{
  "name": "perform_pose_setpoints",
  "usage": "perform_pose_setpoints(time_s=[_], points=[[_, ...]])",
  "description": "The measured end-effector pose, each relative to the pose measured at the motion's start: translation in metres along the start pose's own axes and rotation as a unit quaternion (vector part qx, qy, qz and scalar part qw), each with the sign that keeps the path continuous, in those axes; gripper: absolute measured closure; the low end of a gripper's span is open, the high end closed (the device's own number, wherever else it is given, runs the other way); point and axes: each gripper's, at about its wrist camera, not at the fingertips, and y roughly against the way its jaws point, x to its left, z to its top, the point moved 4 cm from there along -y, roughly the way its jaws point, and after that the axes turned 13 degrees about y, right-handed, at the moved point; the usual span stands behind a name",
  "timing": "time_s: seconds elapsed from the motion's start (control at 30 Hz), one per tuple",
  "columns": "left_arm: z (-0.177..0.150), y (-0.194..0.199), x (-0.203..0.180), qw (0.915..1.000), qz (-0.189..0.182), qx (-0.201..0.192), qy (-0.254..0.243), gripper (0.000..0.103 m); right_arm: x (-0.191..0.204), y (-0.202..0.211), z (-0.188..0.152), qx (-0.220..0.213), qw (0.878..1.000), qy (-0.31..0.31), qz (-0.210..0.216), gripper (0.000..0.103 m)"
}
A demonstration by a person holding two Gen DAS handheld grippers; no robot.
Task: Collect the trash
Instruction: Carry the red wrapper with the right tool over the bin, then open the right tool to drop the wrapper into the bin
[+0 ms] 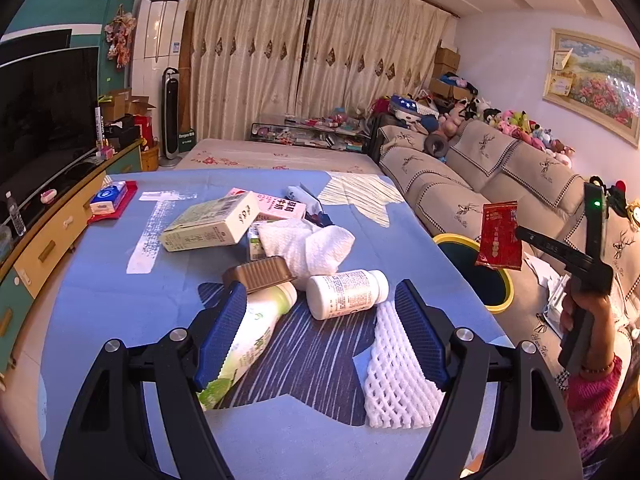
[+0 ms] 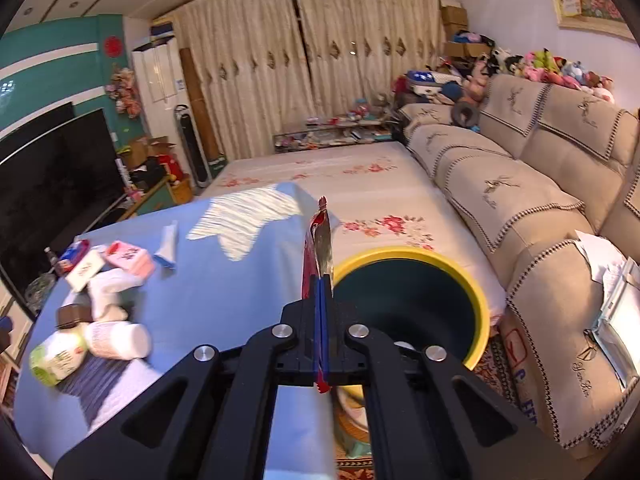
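Right tongs [image 2: 322, 280] pinching crinkled red foil sachet [image 2: 318, 240], round yellow-rimmed bin [image 2: 482, 312] perhaps beneath

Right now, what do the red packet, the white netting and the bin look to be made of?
Red packet: looks like glossy foil-lined plastic film, since its inner face shines silver in the right wrist view.
White netting: probably soft foam mesh, matte, with open diamond-shaped holes.
Bin: likely hard plastic, with a smooth yellow rim and a dark inner wall; I can't be sure.
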Motion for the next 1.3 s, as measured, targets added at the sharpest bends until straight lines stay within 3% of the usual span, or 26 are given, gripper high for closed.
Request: perform_pose_setpoints(time_s=[0.3,0.5,0.67,0.87,1.3], points=[[-0.008,-0.027,-0.026,0.9993,-0.002,0.03,-0.024,0.027,-0.05,-0.083,-0.021,0.066,0.997,-0.026,-0.043,0.103],[-0.016,-0.043,-0.042,0.9982,-0.001,0.049,-0.035,0.027,-0.07,-0.117,-0.035,0.097,0.993,-0.032,-0.063,0.101],[-0.022,-0.053,-0.054,0.9969,-0.003,0.063,-0.046,0.027,-0.08,-0.12,-0.047,0.098,0.992,-0.046,-0.06,0.083],[-0.034,-0.065,-0.068,0.9947,-0.008,0.084,-0.058,0.027,-0.08,-0.104,-0.056,0.091,0.993,-0.054,-0.046,0.078],[-0.083,-0.109,-0.091,0.9817,-0.007,0.173,-0.079,0.027,-0.065,-0.089,-0.066,0.088,0.995,-0.049,-0.015,0.069]])
